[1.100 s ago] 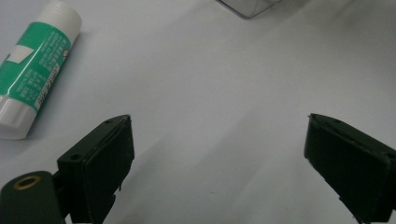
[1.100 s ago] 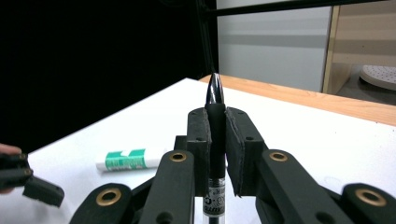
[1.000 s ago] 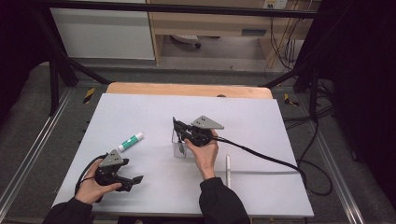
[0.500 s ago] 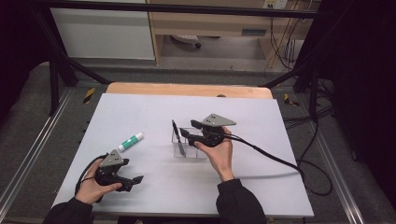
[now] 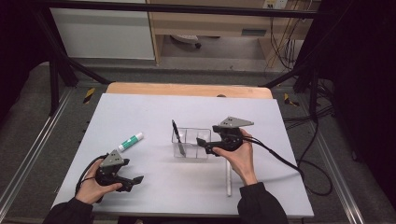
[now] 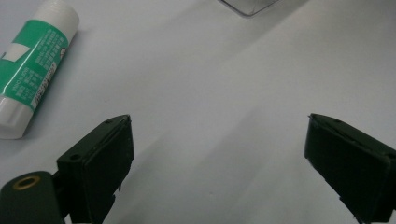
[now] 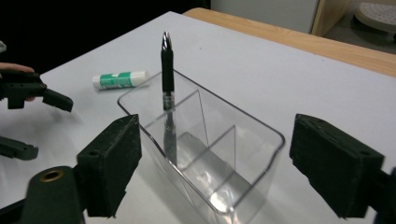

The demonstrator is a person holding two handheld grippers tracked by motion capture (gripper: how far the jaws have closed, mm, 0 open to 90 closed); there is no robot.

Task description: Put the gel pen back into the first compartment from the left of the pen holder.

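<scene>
the step in hand looks like the end of a placing move: a black pen (image 5: 176, 136) stands tilted in the left compartment of the clear organizer (image 5: 191, 143) at the centre of the high view, leaning against its wall with the silver tip up, and the right tongs (image 5: 201, 143) sit just to the right of the box, clear of the pen. their jaws have just been opening and stand wide with nothing between them; in the right gripper view the organizer (image 7: 205, 158) lies ahead between the 2 black jaws, untouched, with the pen (image 7: 167, 70) upright at its far corner.

the left tongs (image 5: 134, 181) rest low at the lower left of the frame on the counter (image 5: 154, 112), jaws open and empty. the green and white glue stick (image 5: 130, 141) lies flat just above them, left of the organizer and well apart from it; in the left gripper view it (image 6: 35, 70) fills the upper left corner, ahead of the jaws. a white pen (image 5: 229, 179) lies under the right forearm.

likely next, the left tongs must reach forward, square up across the glue stick, close and carry it to a free compartment.
</scene>
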